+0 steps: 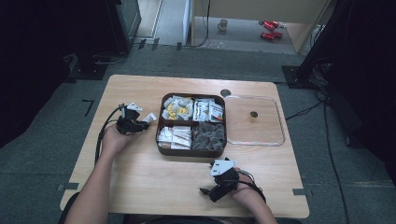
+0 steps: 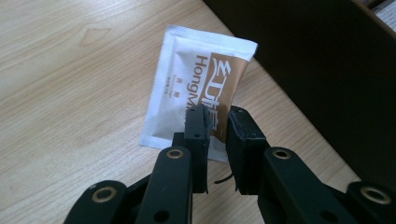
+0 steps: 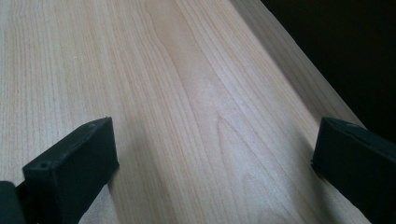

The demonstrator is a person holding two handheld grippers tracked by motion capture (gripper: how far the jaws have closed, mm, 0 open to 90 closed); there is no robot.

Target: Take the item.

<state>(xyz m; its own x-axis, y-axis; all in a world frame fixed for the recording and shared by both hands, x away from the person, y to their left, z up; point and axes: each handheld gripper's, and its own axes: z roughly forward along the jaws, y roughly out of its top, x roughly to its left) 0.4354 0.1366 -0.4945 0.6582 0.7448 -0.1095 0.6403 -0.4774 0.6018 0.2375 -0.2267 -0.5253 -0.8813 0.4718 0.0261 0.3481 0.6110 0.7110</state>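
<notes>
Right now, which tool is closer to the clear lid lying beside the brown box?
Right. The right tool sits near the table's front edge, below-left of the clear lid; the left tool is beyond the brown box, holding a sachet.

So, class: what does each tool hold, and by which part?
The left tool pinches a white-and-brown paper sachet by its lower edge. The right tool is open, holding nothing.
</notes>
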